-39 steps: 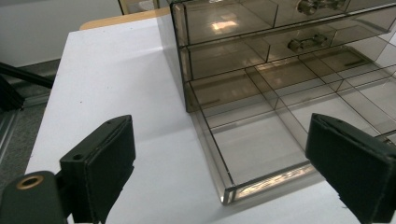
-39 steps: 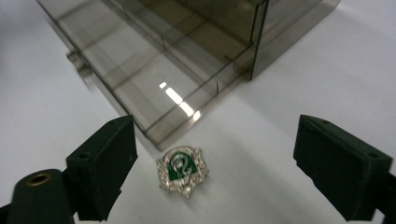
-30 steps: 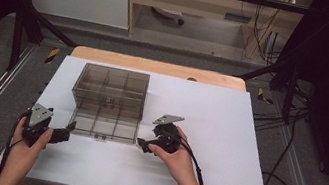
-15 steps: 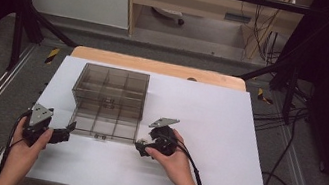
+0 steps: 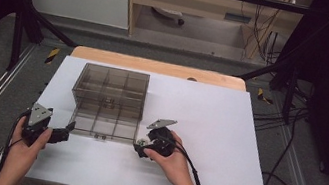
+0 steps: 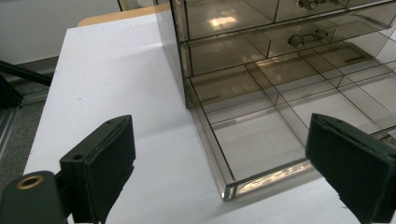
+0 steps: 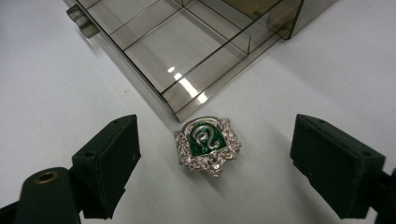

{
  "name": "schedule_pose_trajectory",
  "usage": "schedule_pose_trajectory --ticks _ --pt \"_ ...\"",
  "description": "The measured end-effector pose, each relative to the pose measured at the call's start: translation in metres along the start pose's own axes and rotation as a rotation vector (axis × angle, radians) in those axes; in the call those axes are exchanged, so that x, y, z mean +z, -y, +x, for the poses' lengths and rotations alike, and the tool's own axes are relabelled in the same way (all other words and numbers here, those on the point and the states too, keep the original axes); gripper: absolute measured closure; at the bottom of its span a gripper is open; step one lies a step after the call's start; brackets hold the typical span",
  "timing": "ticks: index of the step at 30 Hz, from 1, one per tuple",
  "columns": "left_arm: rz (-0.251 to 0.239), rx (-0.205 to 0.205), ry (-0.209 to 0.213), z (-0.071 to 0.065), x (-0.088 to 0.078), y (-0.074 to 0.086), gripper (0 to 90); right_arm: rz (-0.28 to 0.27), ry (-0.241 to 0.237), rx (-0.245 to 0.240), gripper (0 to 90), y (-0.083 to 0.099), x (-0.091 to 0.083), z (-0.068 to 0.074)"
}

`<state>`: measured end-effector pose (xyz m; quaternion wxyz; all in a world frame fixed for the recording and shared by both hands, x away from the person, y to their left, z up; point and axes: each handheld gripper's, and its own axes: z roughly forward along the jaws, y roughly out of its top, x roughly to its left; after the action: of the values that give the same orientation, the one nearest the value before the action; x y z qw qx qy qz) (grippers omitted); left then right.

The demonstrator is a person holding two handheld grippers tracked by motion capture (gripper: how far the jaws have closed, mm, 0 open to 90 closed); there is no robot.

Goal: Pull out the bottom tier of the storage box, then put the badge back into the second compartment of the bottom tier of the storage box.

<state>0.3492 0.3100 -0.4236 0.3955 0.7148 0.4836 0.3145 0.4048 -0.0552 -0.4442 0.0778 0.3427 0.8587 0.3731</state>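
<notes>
Right gripper (image 7: 212, 175), jaws apart and just closing a little around the badge (image 7: 208, 145) lying flat beside the open drawer's (image 7: 187, 56) corner, should sink to the sheet before pinching the badge's ornate edges squarely.

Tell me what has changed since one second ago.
The right gripper moved slightly down-left toward the green badge, jaws just closing a little around it but not touching. The left gripper, open, and the drawer box stayed as they were.
</notes>
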Motion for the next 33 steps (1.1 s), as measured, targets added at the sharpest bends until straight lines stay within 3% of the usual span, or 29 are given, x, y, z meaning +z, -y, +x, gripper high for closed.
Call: schedule_pose_trajectory --ticks 33 --pt "0.012 0.016 0.011 -0.0005 0.0010 0.0010 8.6 0.027 -0.044 -0.011 21.6 0.0022 0.0050 0.0044"
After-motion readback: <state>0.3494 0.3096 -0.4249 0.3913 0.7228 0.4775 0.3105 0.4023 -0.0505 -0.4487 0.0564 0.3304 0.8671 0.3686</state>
